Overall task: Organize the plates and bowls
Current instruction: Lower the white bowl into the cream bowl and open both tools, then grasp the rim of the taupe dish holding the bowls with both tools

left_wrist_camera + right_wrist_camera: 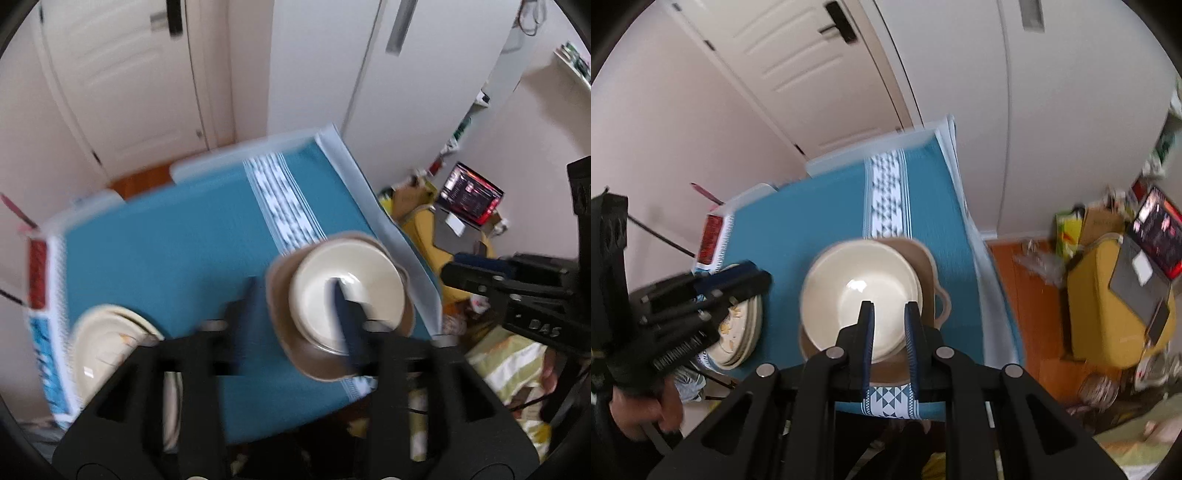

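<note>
The right hand-held gripper hangs over the cream bowl, its jaws a little apart with nothing between them. The left hand-held gripper is spread wide and empty above the teal cloth covering the tabletop. The bowl sits in a brown eared dish near the tabletop's right edge. A stack of cream plates lies at the near left corner. Beyond stands a white door.

Soft daylight, motion blur, fisheye-warped edges
</note>
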Demonstrator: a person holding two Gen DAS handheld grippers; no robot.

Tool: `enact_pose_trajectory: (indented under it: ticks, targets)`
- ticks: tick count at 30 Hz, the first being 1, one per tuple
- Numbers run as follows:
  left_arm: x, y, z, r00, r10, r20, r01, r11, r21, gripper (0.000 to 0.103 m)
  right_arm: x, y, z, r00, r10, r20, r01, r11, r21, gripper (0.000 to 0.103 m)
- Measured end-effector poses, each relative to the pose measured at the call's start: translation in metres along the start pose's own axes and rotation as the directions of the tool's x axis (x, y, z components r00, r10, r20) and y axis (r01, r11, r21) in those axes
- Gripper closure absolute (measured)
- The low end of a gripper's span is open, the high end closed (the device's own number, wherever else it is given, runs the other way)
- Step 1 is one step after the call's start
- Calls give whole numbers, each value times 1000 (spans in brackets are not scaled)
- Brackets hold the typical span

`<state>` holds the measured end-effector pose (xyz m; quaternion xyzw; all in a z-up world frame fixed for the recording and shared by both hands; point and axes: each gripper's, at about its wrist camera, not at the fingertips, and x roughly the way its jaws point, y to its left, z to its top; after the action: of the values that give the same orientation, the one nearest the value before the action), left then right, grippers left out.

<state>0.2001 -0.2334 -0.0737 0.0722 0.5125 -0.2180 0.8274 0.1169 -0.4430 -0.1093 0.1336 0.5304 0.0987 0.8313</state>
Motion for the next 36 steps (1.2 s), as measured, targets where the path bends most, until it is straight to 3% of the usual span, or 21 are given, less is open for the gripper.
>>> enact_pose_trajectory:
  ticks: [1, 2, 3, 5, 9, 12, 16, 20, 22, 26, 28, 32, 36]
  targets:
    - [-8, 1, 1, 999, 24, 29, -24, 1000, 14, 5, -7, 2, 2, 1000, -1, 16, 1, 1000, -20, 64]
    - [-18, 3, 2, 996, 50, 76, -53, 998, 30, 0, -13, 3, 3, 1000, -4, 31, 5, 999, -34, 28]
    - [-24, 4, 1, 992, 62, 108, -67, 997, 45, 0, -17, 3, 5, 999, -9, 40, 11, 999, -43, 0]
    - [-25, 8, -1, 992, 79, 102, -89, 992, 89, 0, -19, 4, 6, 999, -40, 17, 41, 996, -78, 0]
    - [-1, 20, -15, 998, 55, -20, -52, 991, 122, 0, -6, 8, 5, 969, -236, -69, 217, 953, -212, 0]
    - [30, 26, -26, 990, 14, -139, 0, 995, 101, 0, 14, 5, 0, 956, -250, -150, 204, 941, -268, 0]
    - [65, 25, -39, 970, -11, -243, 33, 996, 84, 2, 51, -5, -5, 921, -297, -251, 215, 927, -306, 0]
    - [95, 26, -52, 945, -39, -324, 58, 997, 48, 14, 76, -6, -13, 906, -302, -298, 193, 919, -343, 1]
    - [108, 23, -57, 933, -52, -357, 70, 997, 39, 21, 87, -7, -16, 900, -292, -325, 171, 920, -354, 5]
    - [124, 19, -64, 917, -94, -388, 102, 995, 1, 30, 104, -9, -17, 888, -262, -378, 125, 928, -351, 30]
    - [130, 17, -65, 914, -108, -392, 112, 994, -12, 39, 112, -12, -19, 883, -254, -395, 109, 929, -355, 39]
    - [140, 16, -68, 911, -141, -388, 132, 990, -51, 52, 122, -15, -20, 887, -212, -410, 66, 938, -341, 55]
    - [146, 18, -71, 923, -165, -347, 136, 985, -106, 70, 130, -19, -20, 903, -172, -394, 43, 948, -316, 73]
